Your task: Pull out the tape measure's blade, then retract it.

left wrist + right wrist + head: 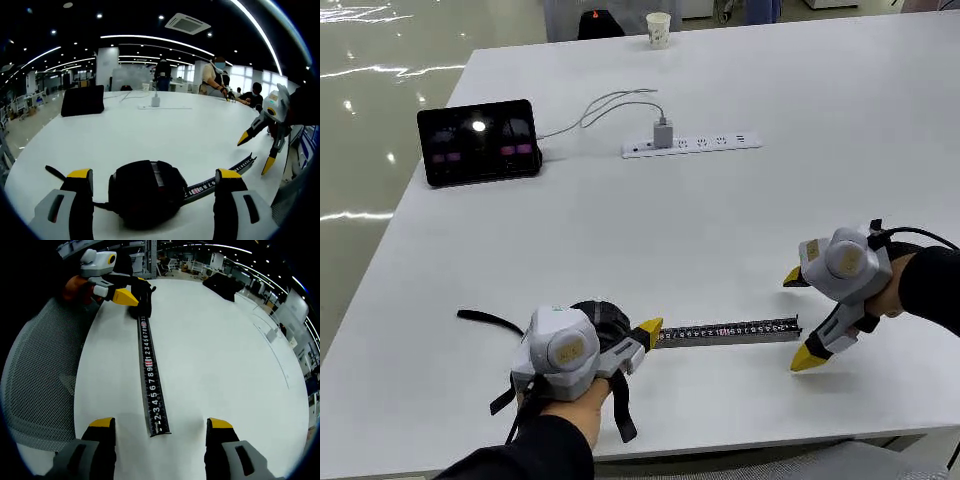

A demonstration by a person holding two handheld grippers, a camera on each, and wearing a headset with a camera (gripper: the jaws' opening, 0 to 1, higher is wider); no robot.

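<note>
A big open-plan office: long LED ceiling strips [150,38] and a square ceiling air-conditioning cassette [186,23] above a glossy pale floor [370,100], people [215,75] seated at the large white table [740,220], with a white power strip [692,145] and a grey mesh office chair [35,390].

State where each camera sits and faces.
Head view: headset, facing forward and down at the table; left gripper, right gripper, sleeves show.
Left gripper view: on left gripper, facing over the tape measure case toward right gripper; own jaws show.
Right gripper view: on right gripper, facing along the blade toward left gripper; own jaws show.
Shared: all see the blade.
</note>
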